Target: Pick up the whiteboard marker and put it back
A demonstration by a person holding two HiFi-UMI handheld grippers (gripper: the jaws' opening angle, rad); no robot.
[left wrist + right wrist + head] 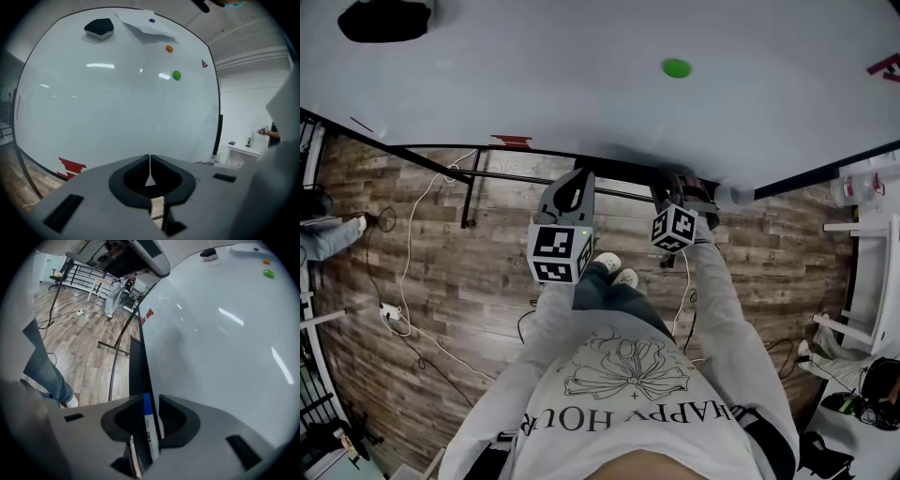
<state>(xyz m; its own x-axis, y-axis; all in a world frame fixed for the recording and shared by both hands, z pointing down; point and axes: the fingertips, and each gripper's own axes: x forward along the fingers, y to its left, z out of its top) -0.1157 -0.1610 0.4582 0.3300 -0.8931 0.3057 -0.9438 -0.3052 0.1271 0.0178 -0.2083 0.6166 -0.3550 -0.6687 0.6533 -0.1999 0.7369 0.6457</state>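
Note:
The whiteboard marker [147, 420], white with a blue cap, lies along the dark tray [136, 366] at the foot of the whiteboard [211, 333]. My right gripper [151, 401] is open around it; the marker sits against the left jaw, with a gap to the right jaw. In the head view the right gripper [680, 192] is at the board's lower edge. My left gripper [149, 159] is shut and empty, its tips meeting in front of the board. In the head view the left gripper [572, 192] hangs beside the right one.
On the board are a black eraser [99, 28], a sheet of paper [145, 26], an orange magnet [169, 48], a green magnet [176, 74] and a red mark [70, 167]. Cables [412, 281] trail over the wooden floor. A white table [872, 272] stands to the right.

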